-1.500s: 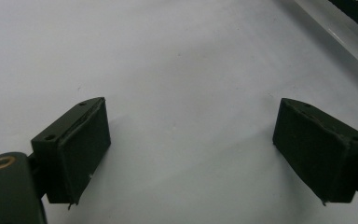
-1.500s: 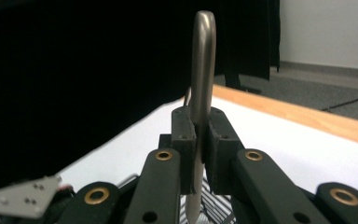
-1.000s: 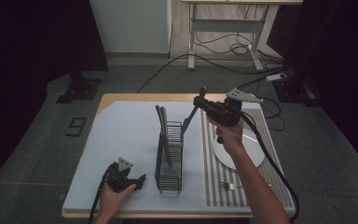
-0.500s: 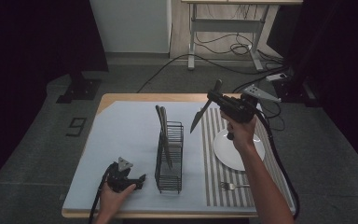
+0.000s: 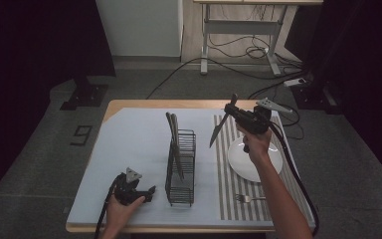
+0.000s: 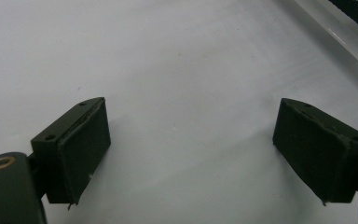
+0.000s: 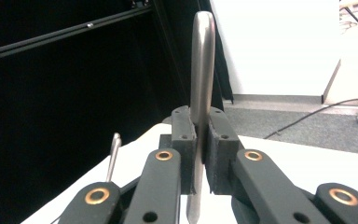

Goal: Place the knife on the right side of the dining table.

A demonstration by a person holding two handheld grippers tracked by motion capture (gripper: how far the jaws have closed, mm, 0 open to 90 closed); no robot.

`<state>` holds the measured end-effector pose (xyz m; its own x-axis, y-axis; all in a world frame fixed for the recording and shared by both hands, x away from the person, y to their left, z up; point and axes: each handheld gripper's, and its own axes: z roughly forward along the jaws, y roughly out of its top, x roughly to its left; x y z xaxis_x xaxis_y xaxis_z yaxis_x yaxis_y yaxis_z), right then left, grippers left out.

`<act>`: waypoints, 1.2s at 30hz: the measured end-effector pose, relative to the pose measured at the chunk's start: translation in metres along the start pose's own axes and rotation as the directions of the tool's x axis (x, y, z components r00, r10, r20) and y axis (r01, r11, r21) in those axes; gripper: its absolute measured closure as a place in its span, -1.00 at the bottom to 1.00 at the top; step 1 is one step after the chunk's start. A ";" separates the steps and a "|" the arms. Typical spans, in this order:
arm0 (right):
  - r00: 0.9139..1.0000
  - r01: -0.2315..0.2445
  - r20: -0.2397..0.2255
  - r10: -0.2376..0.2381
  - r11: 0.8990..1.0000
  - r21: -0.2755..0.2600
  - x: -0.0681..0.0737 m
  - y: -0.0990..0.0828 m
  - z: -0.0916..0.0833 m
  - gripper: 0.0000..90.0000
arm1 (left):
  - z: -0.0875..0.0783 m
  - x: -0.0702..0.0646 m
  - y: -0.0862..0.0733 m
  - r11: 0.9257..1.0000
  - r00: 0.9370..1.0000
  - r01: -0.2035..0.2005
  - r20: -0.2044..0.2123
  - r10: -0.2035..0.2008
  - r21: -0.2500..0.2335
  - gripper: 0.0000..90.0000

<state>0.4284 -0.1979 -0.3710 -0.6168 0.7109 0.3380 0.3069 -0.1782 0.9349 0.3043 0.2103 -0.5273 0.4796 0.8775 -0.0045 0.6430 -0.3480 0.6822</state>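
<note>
My right gripper is shut on a metal knife, held in the air right of the black wire rack, blade slanting down and left. In the right gripper view the knife's handle rises upright between the closed jaws. The rack holds two pieces of cutlery standing in it; one handle tip shows low left in the right gripper view. My left gripper rests open on the pale mat near the front left, its pads wide apart with nothing between them.
A white plate lies on the striped placemat under my right forearm, with a fork in front of it. The pale blue mat covers the wooden table. Cables and a desk frame stand on the floor beyond.
My right gripper has carried the knife up and to the right, away from the rack, and out over the striped placemat. The left gripper has stayed put.
</note>
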 end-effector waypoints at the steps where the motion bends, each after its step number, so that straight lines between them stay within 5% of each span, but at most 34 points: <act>1: 1.000 -0.002 0.004 0.002 1.000 0.000 -0.002 -0.001 0.001 0.87 | 0.000 0.000 0.000 1.000 1.000 0.000 0.000 0.000 0.000 -0.76; 36: 0.982 -0.046 0.181 0.049 0.999 -0.022 -0.057 -0.018 0.036 0.86 | 0.000 0.000 0.000 1.000 1.000 0.000 0.001 0.000 0.000 -0.76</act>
<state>0.4839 -0.2111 -0.4110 -0.4601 0.8125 0.3581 0.3190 -0.2251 0.9206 0.3043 0.2104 -0.5273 0.4802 0.8771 -0.0047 0.6431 -0.3484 0.6819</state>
